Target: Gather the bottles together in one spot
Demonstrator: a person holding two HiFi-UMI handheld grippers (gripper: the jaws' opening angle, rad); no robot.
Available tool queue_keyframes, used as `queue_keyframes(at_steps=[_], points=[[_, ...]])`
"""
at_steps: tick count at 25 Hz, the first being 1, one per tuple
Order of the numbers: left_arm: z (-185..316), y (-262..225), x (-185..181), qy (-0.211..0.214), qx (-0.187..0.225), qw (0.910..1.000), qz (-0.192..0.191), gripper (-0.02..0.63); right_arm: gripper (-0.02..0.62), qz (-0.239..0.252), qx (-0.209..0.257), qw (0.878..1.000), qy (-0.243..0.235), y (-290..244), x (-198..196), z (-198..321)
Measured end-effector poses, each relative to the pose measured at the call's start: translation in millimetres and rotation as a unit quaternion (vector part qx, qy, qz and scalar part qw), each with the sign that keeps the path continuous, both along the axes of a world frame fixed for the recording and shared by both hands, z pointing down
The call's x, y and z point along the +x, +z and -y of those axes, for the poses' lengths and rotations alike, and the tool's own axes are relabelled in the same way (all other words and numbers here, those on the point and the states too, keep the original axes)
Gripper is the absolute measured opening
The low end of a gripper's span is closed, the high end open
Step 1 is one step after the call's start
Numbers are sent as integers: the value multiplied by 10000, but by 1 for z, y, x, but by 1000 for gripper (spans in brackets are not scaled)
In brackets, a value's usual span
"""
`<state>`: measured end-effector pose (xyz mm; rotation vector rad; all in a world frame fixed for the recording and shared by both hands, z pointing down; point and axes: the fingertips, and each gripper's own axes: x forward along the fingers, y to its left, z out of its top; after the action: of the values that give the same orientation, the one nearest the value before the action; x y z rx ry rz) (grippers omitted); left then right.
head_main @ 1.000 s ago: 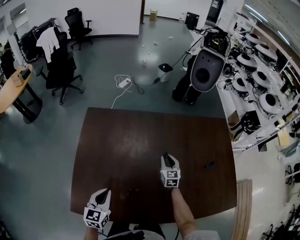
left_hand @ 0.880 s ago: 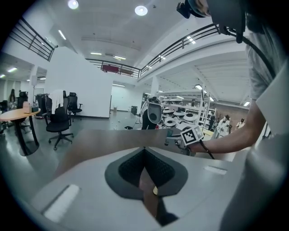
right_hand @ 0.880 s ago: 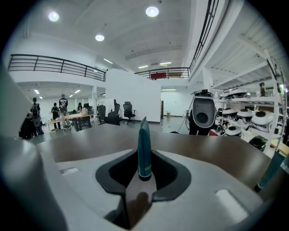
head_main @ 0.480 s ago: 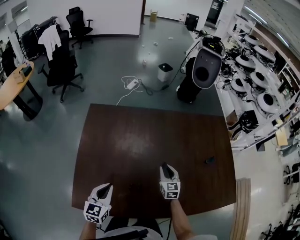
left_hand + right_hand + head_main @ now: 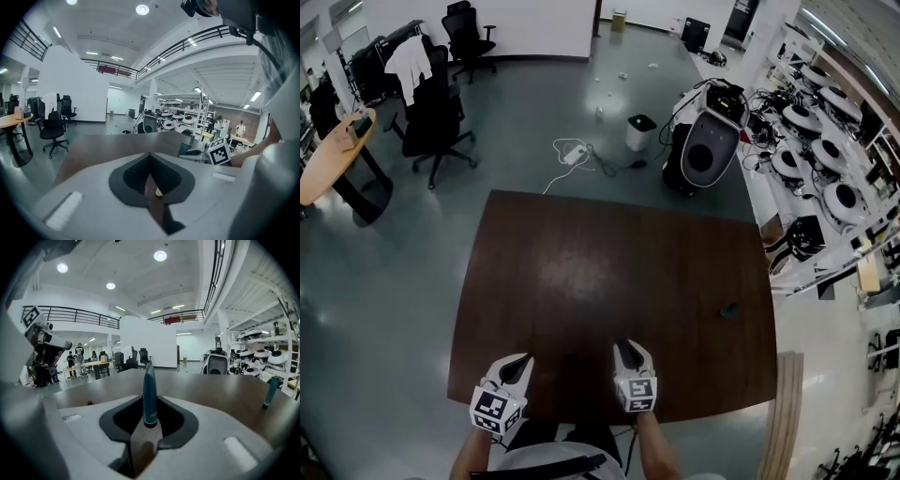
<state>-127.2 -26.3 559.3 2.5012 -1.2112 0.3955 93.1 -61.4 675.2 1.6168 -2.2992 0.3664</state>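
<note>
The right tongs (image 5: 149, 401) are clamped on a slim teal bottle (image 5: 149, 389). It stands upright between the dark pads, with its narrow end pointing up and away from the hand. Any print on the bottle is too small to read. In the head view these tongs hover over the near edge of the dark brown bench (image 5: 581, 272), a little right of its middle.

The left tongs (image 5: 150, 155) are drawn together with their tips meeting. Through the slit below the tips only the bench top shows, along with a small yellowish speck I cannot identify. They sit at the near left of the bench, well apart from the right pair.

A second teal bottle (image 5: 272, 391) stands upright on the bench, far off to the right, near the right edge and well apart from both hands. In the head view it is only a small dark shape.

Each tool carries a white cube (image 5: 494, 412) with black-and-white square marker patterns on its faces. These are code blocks, not letters, so they give no words to read.

On the grey floor beyond the far edge stand a white rounded machine with a dark round face (image 5: 705, 150), a small bin (image 5: 640, 131) and a white power strip with its cable (image 5: 575, 153). Black office chairs (image 5: 441, 122) stand at the far left, and a white garment is draped over one of them.
</note>
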Motion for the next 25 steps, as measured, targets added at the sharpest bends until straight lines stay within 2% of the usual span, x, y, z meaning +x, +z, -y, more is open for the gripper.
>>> queue_keyframes(at_steps=[13,25], points=[[-9,14,10,251,-144,9996,54,2,94,133,-53,9994,-308,14,-22,-31],[-15,24,-4,245,-289,9991,173,2,94,-117,-48,9974,-714,34,-51,-44]])
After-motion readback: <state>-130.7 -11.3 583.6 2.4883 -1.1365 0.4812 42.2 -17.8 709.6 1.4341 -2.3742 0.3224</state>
